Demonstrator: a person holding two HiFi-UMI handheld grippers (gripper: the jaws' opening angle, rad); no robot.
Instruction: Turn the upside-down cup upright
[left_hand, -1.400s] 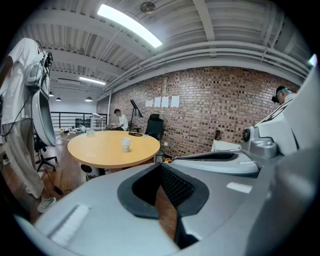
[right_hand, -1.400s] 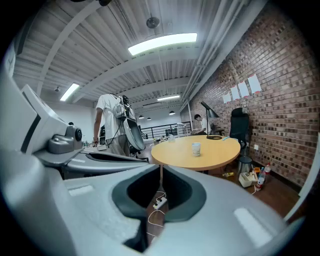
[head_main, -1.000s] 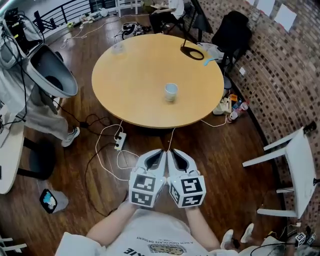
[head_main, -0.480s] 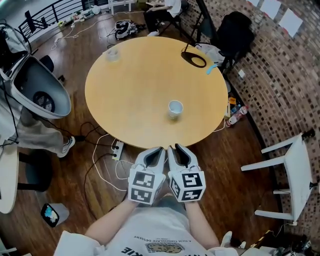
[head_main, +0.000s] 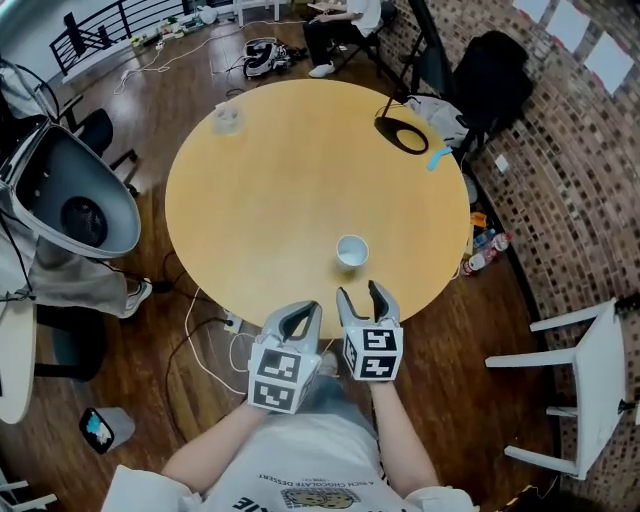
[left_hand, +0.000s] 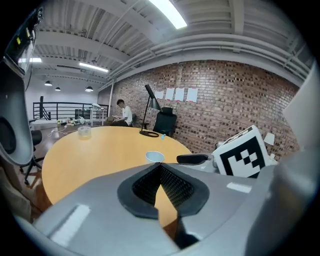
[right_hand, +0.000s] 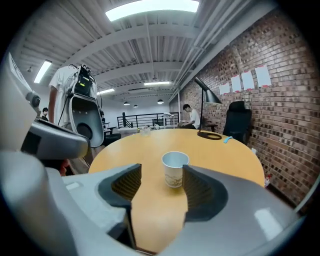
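A white paper cup (head_main: 351, 251) with a faint print stands on the round wooden table (head_main: 270, 190), near its front edge, its wider end up. In the right gripper view the cup (right_hand: 174, 170) shows just beyond the jaws, not between them. My right gripper (head_main: 362, 294) hovers at the table's edge just short of the cup; its jaws (right_hand: 160, 187) are opening, with nothing between them. My left gripper (head_main: 303, 314) is beside it on the left, over the floor by the table's edge, its pads (left_hand: 161, 170) meeting at the tips and holding nothing.
A black ring-shaped lamp base (head_main: 403, 134) and a blue object (head_main: 437, 158) lie at the table's far right, a clear small container (head_main: 226, 118) at its far left. A grey pod chair (head_main: 75, 195) stands left, a white chair (head_main: 590, 370) right. Cables (head_main: 215, 320) trail on the floor.
Both grippers have moved forward to the table's edge, close to the cup. The right gripper's jaws, shut a second ago, now stand apart. The left gripper stays shut.
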